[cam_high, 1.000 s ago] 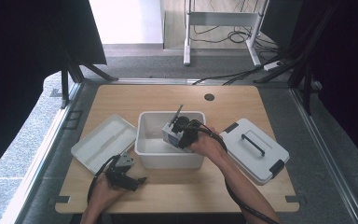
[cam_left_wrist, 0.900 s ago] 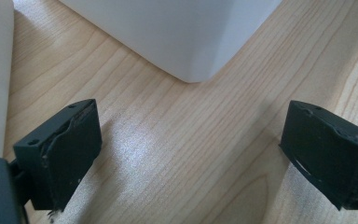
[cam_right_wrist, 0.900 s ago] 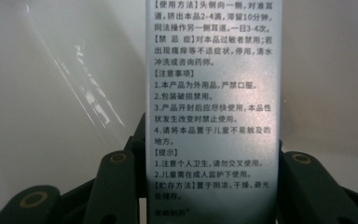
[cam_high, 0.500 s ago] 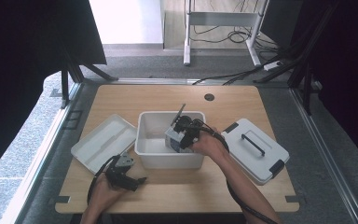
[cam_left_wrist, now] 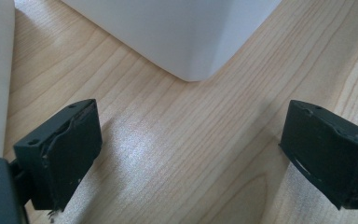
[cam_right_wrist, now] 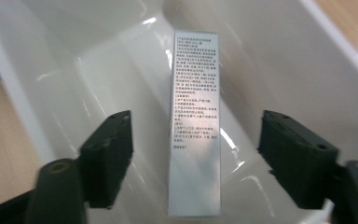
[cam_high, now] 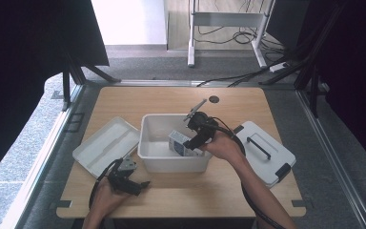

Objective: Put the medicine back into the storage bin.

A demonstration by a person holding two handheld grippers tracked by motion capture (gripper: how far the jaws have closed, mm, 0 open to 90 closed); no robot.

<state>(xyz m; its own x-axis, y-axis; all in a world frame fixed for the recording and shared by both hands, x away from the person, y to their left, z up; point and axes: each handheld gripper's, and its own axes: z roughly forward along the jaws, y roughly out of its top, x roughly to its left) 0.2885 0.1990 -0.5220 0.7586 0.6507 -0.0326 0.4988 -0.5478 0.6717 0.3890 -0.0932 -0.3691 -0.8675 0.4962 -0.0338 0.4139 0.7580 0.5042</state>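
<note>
Right gripper view: jaws of the right gripper spread wide on either side of a slim printed box, not touching it, box lying on the floor of the white tub lengthwise along the gap, probably so a single squeeze could catch its long sides. High view: left gripper parked on the table near the tub's front corner, jaws likewise spread and holding nothing, seemingly kept clear; lid and tray set aside right and left.
</note>
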